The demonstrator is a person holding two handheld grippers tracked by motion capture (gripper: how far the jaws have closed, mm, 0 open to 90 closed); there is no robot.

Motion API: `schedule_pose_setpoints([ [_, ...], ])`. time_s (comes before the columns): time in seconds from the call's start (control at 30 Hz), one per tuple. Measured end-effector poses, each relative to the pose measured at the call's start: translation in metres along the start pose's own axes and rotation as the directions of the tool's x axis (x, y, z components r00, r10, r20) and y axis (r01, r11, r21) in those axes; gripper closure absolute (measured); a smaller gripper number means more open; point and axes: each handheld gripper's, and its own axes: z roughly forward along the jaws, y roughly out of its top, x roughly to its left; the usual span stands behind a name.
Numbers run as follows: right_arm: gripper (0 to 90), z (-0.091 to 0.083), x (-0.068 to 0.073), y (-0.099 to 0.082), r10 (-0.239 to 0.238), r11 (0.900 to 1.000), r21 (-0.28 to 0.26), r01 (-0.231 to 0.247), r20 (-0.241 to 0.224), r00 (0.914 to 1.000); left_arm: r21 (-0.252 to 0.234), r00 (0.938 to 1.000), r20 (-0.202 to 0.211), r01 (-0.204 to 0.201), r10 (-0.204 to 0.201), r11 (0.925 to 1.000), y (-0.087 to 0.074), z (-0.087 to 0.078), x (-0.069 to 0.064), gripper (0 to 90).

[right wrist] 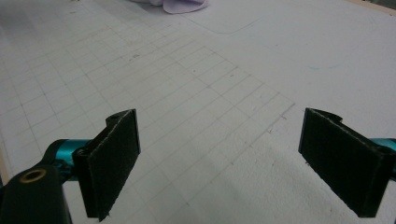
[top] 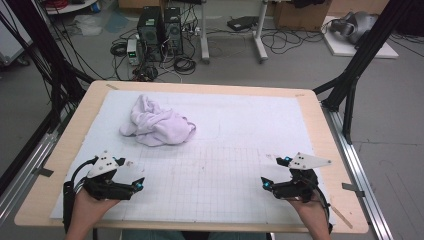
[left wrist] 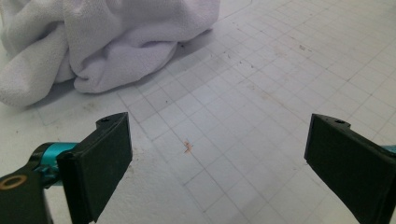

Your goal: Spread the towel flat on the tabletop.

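One tabletop (top: 310,107) carries one white gridded mat (top: 240,150). One crumpled white towel (top: 157,125) lies on the mat's far left part, well apart from both grippers. Two grippers sit at the near edge: the left gripper (top: 135,176) and the right gripper (top: 274,172), each with jaws apart, holding nothing.

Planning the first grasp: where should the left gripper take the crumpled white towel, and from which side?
Probably the near rolled fold of the towel, approached low along the mat from the person's side. In the left gripper view that edge bulges toward the left gripper as a thick, rounded lip, narrower than the open jaws. The heap is bunched, so no flat corner shows; a top pinch would likely lift a single loose layer.
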Motion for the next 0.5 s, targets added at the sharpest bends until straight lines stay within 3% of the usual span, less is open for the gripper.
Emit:
schedule_pose_setpoints([
  [0.5, 11.7, -0.0006, 0.0009, -0.0035, 0.002, 1.0000, -0.006, -0.002, -0.006, 1.0000, -0.011, 1.0000, 0.002, -0.002, 0.002, 0.9999, 0.0030, 0.0005, -0.0006, 8.6],
])
